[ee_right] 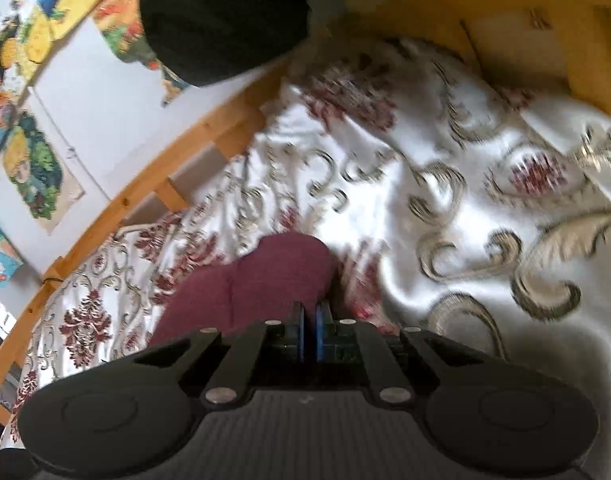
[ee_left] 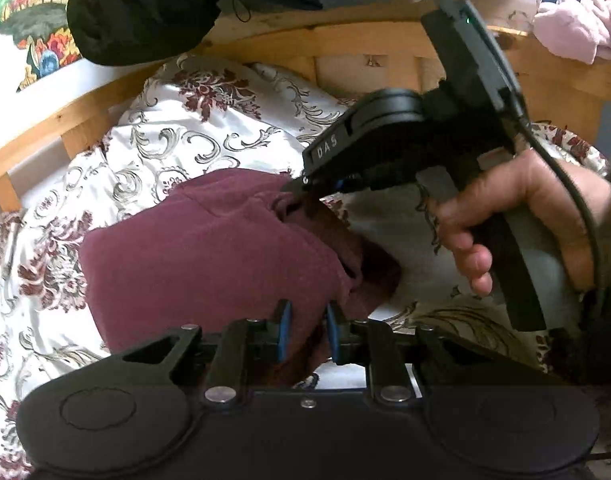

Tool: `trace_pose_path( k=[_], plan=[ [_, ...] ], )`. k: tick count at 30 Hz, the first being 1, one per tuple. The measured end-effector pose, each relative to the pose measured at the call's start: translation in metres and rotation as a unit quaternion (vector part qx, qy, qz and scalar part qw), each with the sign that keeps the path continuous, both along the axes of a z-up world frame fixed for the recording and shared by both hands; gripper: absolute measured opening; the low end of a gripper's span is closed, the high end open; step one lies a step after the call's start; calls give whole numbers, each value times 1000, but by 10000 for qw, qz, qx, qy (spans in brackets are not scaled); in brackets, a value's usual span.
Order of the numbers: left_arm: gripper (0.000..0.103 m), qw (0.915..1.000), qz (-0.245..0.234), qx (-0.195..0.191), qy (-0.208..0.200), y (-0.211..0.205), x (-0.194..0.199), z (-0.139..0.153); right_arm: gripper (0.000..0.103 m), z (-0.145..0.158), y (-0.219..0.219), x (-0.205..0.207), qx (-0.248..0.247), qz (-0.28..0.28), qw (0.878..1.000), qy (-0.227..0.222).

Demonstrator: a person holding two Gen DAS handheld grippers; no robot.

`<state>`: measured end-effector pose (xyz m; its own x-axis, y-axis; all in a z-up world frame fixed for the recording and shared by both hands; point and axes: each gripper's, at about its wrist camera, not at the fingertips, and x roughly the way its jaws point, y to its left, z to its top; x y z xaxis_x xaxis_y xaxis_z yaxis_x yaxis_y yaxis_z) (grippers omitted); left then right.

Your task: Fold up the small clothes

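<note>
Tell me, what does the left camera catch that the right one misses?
Only the left wrist view shows the person's hand holding the right gripper, pinched on the maroon garment, plus pink clothes lying beyond the wooden bed frame. Only the right wrist view shows colourful pictures on the wall. Both share the garment, the patterned bedspread, the frame and a dark bundle above. The left gripper also clamps the garment.
</note>
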<state>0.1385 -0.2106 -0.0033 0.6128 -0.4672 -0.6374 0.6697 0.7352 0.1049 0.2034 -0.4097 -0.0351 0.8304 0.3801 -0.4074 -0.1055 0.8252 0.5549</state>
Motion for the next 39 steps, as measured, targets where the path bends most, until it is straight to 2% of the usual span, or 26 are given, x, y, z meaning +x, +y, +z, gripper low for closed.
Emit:
trace_pose_path(
  k=[4, 7, 11, 15, 16, 17, 18, 20, 23, 25, 28, 31, 32, 34, 36, 39],
  plan=[
    [21, 9996, 37, -196, 191, 5, 5, -1, 7, 1, 2, -2, -25, 43, 10000, -18],
    [21, 9993, 47, -258, 259, 8, 6, -1, 9, 1, -2, -6, 174, 155, 9997, 64],
    [21, 9994, -17, -254, 223, 12, 4, -3, 27, -5, -9, -13, 550, 276, 9977, 289],
    [19, 9990, 11, -364, 277, 15, 4, -6, 33, -14, -2, -16, 657, 453, 9954, 522],
    [18, 9990, 13, -367, 267, 16, 4, -6, 32, -14, 0, -17, 622, 432, 9958, 523],
    [17, 9990, 14, -371, 261, 16, 4, -6, 15, -14, 2, -18, 578, 381, 9965, 471],
    [16, 9989, 15, -383, 252, 16, 3, -6, 6, -11, 3, -21, 485, 319, 9975, 403],
    [14, 9987, 22, -436, 268, 15, 3, -4, 6, -2, 4, -28, 271, 212, 9991, 243],
    [14, 9981, -22, -553, 284, 11, 1, -1, 6, 20, 11, -47, -455, 192, 9988, -8],
    [14, 9979, -96, -553, 320, 6, -2, -2, 6, 26, 14, -55, -764, 187, 9969, -70],
    [17, 9980, -141, -506, 362, 2, -5, -4, 6, 15, 10, -53, -669, 128, 9976, 131],
    [21, 9966, -191, -645, 481, 6, -6, 0, 6, 1, 5, -44, -536, 57, 9981, 283],
    [25, 9958, -203, -726, 522, 9, -7, 2, 6, -1, 5, -42, -573, 45, 9979, 290],
    [41, 9951, -100, -845, 510, 15, -11, 8, 6, -5, 7, -38, -646, 54, 9974, 314],
    [75, 9953, 179, -897, 304, 22, -16, 17, 7, -9, 7, -36, -641, 65, 9972, 389],
    [97, 9923, 506, -1111, -190, 35, -23, 31, 9, -14, 3, -34, -526, 21, 9974, 493]
  ],
)
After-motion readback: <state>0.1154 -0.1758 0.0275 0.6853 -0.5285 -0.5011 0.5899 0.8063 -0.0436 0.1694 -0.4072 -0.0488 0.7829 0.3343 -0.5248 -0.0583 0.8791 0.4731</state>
